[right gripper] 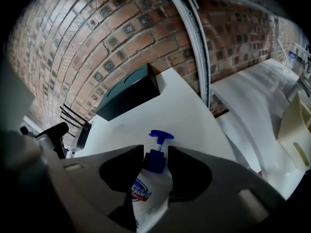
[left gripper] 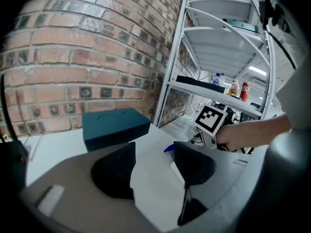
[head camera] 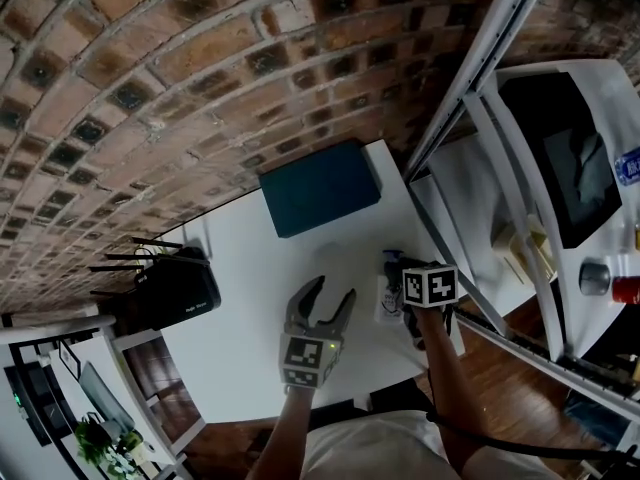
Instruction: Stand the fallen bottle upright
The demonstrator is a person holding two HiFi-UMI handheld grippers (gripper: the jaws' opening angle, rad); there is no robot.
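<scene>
A white pump bottle [right gripper: 146,191] with a blue pump head [right gripper: 161,136] lies on its side on the white table [head camera: 250,268], its pump pointing toward the brick wall. My right gripper [right gripper: 155,161] comes down on it steeply, shut on the bottle's shoulder just below the blue collar. In the head view the bottle [head camera: 388,296] lies under the right gripper [head camera: 408,308], partly hidden by its marker cube. My left gripper [head camera: 333,290] hovers to the bottle's left, jaws apart and holding nothing. In the left gripper view, the gap of the left gripper [left gripper: 153,161] shows only table, with the blue pump tip [left gripper: 169,148] beyond.
A dark teal box [head camera: 320,188] stands at the table's far edge against the brick wall. A black router with antennas [head camera: 175,288] is off the table's left side. A white metal shelf frame [head camera: 500,48] and a white appliance [head camera: 570,148] border the right.
</scene>
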